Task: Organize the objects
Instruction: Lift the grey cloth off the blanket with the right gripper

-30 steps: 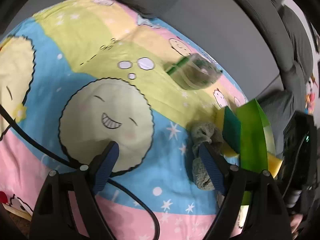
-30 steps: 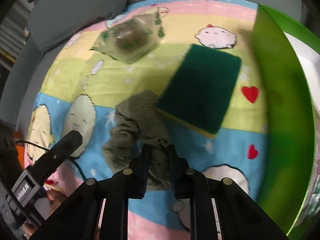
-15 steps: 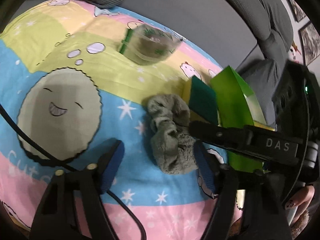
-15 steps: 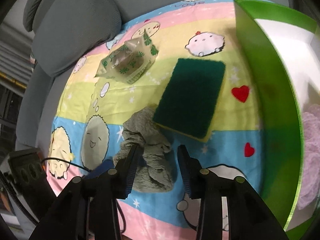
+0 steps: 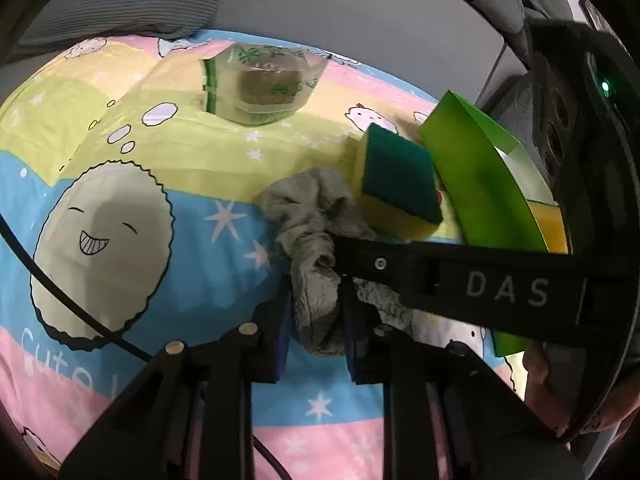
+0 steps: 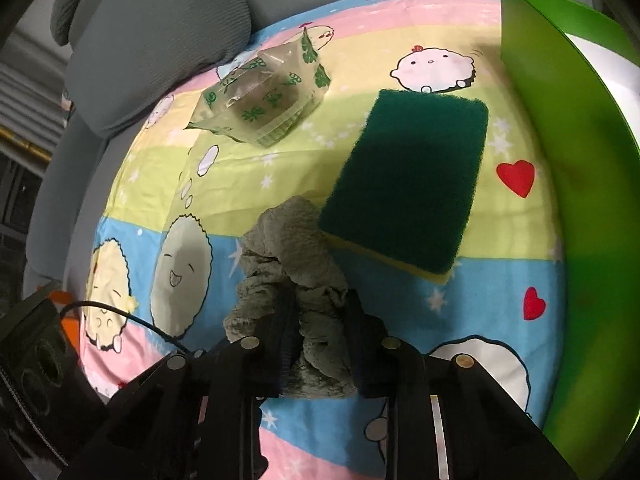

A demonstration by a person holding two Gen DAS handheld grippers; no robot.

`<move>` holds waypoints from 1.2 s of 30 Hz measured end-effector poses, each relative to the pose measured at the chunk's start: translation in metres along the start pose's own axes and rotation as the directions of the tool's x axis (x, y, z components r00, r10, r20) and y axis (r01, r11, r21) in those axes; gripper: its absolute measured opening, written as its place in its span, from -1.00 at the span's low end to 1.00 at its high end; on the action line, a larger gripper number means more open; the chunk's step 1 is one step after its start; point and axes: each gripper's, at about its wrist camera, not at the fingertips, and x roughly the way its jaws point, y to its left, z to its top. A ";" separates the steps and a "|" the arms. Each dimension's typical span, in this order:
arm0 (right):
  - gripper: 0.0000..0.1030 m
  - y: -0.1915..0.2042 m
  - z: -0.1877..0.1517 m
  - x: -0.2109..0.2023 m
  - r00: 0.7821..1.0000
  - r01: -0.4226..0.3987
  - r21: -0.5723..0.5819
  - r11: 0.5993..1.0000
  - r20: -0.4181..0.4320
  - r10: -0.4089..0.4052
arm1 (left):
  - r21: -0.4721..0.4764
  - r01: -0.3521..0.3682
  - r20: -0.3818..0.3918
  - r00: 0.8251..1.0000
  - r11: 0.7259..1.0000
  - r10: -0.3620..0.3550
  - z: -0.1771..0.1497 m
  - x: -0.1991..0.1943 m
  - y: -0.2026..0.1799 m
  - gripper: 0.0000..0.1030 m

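A crumpled grey cloth (image 5: 316, 216) (image 6: 294, 240) lies on the cartoon-print sheet. My left gripper (image 5: 314, 308) is closed on its near end. My right gripper (image 6: 320, 332) also pinches the cloth between its fingers; its black body (image 5: 480, 284) crosses the left wrist view. A green-and-yellow sponge (image 5: 396, 184) (image 6: 408, 184) lies just beyond the cloth, touching it. A clear packet with green print (image 5: 260, 84) (image 6: 260, 100) lies farther back. A green box (image 5: 480, 184) (image 6: 576, 200) stands at the right.
A grey cushion (image 6: 160, 36) and sofa back (image 5: 360, 4) border the sheet at the far side. A black cable (image 5: 72, 308) runs across the sheet at the left. The box holds something yellow (image 5: 548, 224).
My left gripper swung right over the cloth and closed on it. My right gripper opened half a second ago and has closed on the cloth again.
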 end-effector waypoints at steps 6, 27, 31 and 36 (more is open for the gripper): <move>-0.52 0.003 -0.001 -0.018 0.999 -0.047 -0.009 0.999 0.028 0.047 | 0.029 0.002 0.036 0.999 1.000 -0.003 0.005 -0.013 -0.012 -0.64; -0.52 0.001 -0.009 -0.111 0.953 -0.131 -0.042 0.990 0.269 0.138 | 0.222 -0.059 0.217 0.976 0.973 0.010 0.020 -0.067 -0.085 -0.64; -0.51 -0.008 -0.012 -0.126 0.942 -0.139 -0.032 0.990 0.303 0.142 | 0.251 -0.063 0.230 0.973 0.966 0.004 0.021 -0.070 -0.100 -0.64; -0.51 -0.020 -0.013 -0.137 0.933 -0.146 -0.014 0.989 0.331 0.142 | 0.282 -0.059 0.234 0.972 0.958 -0.009 0.022 -0.069 -0.118 -0.64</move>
